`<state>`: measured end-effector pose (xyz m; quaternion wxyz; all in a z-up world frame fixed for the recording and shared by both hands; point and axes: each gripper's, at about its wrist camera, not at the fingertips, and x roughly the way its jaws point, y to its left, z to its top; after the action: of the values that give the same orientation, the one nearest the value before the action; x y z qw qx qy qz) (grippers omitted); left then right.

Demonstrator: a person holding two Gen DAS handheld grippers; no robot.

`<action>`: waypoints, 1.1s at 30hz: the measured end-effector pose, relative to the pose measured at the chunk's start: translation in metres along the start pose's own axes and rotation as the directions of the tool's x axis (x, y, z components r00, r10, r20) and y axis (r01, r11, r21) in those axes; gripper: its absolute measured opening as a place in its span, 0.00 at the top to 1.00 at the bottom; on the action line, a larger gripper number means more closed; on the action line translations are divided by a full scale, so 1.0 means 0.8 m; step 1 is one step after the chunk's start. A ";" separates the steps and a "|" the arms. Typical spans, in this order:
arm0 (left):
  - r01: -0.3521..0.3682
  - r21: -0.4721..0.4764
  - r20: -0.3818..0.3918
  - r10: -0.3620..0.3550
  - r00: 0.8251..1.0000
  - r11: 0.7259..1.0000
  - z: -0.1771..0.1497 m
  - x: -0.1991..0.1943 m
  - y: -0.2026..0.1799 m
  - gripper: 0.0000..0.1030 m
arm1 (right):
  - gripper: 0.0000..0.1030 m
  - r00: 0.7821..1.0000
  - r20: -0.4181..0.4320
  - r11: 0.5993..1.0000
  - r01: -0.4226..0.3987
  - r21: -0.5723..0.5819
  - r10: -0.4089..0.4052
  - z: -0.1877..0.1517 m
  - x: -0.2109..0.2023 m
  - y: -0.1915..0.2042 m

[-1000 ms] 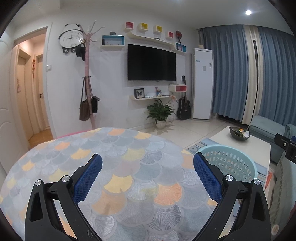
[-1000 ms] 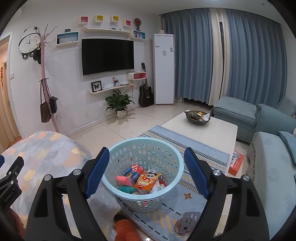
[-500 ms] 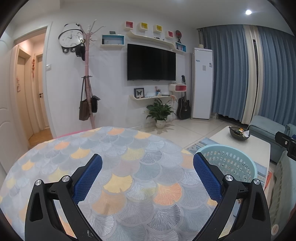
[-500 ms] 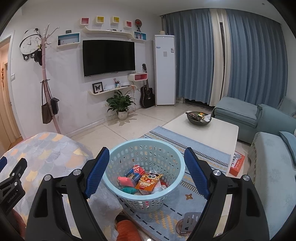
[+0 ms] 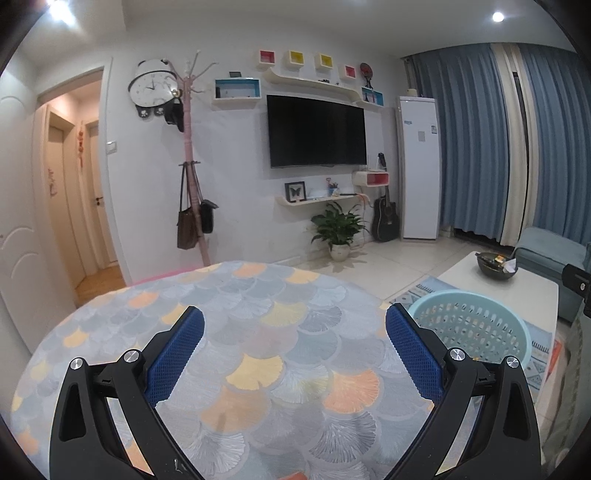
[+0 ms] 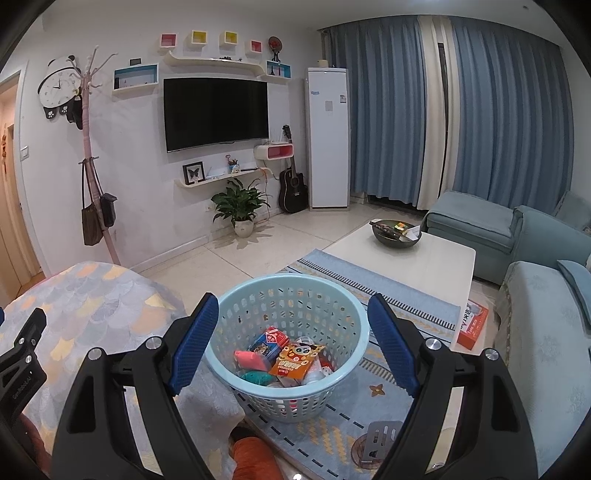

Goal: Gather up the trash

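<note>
Both grippers, left (image 5: 294,354) and right (image 6: 292,338), released, empty. Light, crushable snack wrappers (image 6: 293,363) lie inside pale-blue perforated plastic basket (image 6: 343,373) on rug; basket stiff, best pinched at rim.

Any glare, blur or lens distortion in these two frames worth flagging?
Left wrist: ceiling light flares at top right, a second glare at top left; fisheye bends the door frame. Right wrist: evenly lit and sharp, basket contents readable; curtains bow outward, corners vignetted black.
</note>
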<state>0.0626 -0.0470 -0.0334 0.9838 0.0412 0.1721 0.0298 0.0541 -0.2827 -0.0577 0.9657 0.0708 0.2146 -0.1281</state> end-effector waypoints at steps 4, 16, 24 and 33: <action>-0.002 0.006 -0.007 0.002 1.000 1.000 0.001 0.000 -0.001 0.07 | 0.24 1.000 0.000 1.000 0.001 -0.003 -0.001 0.000 0.000 0.000; -0.050 0.034 -0.001 0.050 0.999 0.998 -0.001 -0.001 -0.007 0.07 | 0.24 1.000 0.006 1.000 -0.009 -0.010 0.009 0.002 -0.001 0.004; -0.057 0.023 0.016 0.057 0.998 0.998 0.004 -0.007 -0.003 0.07 | 0.24 1.000 0.005 1.000 -0.005 -0.017 0.005 0.004 -0.001 0.007; -0.009 -0.004 -0.012 0.009 1.000 1.000 0.007 -0.002 0.006 0.07 | 0.24 1.000 -0.011 1.000 -0.002 -0.014 0.002 0.002 -0.001 0.008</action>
<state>0.0625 -0.0426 -0.0274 0.9827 0.0397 0.1777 0.0346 0.0559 -0.2768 -0.0551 0.9651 0.0648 0.2207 -0.1253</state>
